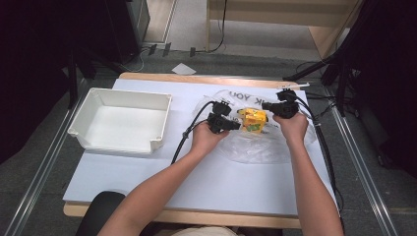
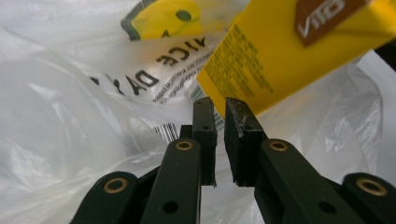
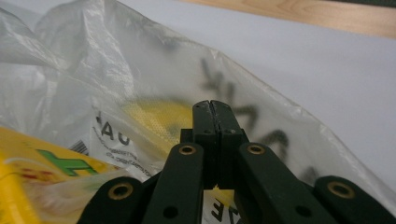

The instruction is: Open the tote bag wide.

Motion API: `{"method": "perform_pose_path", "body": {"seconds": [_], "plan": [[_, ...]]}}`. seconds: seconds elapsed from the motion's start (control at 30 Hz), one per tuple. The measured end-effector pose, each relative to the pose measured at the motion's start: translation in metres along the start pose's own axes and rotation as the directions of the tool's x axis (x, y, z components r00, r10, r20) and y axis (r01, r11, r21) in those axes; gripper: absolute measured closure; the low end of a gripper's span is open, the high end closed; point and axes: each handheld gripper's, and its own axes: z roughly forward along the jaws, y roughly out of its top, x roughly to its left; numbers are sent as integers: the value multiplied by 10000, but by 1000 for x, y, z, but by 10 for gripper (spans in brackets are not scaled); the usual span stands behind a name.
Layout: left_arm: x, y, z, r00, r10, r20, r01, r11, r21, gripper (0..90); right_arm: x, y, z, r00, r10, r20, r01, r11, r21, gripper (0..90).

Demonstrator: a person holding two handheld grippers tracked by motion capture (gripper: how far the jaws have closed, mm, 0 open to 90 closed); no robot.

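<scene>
Working a yellow carton (image 1: 253,120) at the mouth of a clear plastic bag (image 1: 255,147) on the counter (image 1: 147,172), the two hands hold their grippers on either side of it. The left gripper (image 2: 220,109) has its fingers slightly parted, a narrow gap between the pads with nothing pinched in it; the carton (image 2: 289,51) hangs just above and beyond those tips, and the bag film (image 2: 60,116) lies crumpled below and to the left of them. The right gripper (image 3: 211,108) is clenched, its fingers pressed flat together; it appears to pinch a fold of the bag (image 3: 140,79), though the film at the pads is hard to make out, and a yellow pack (image 3: 42,182) lies low and left of those fingers. A white bin (image 1: 120,120) stands well apart, beyond the left hand. The likely trouble from here: thin, slippery film could slide out of the right grip and let the mouth collapse over the carton. The left fingers, so nearly together, might close on film alone instead of the carton's edge, dragging the whole bag. A carton corner could also snag and tear the plastic if it is pushed in at a tilt.
</scene>
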Motion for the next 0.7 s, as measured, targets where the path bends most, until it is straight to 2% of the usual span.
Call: {"method": "perform_pose_path", "body": {"seconds": [0.2, 0.3, 0.4, 0.7], "plan": [[0, -15, 3, 9998, -100, 180, 99, 9999, 69, 828, -9, -3, 21, 9996, 288, 29, -289, 9988, 395, 900], [-1, -24, 2, 9997, 22, 258, -27, 9998, 198, 827, -11, -6, 32, 9994, 311, 117, -317, 9977, 598, 900], [-5, -34, 2, 9995, 69, 301, -79, 9994, 331, 827, -15, -8, 39, 9983, 535, 250, -553, 9952, 810, 900], [-19, -58, -9, 9967, 526, 620, -548, 9979, 353, 824, -19, -7, 50, 9957, 778, 506, -816, 9937, 767, 900]]}}
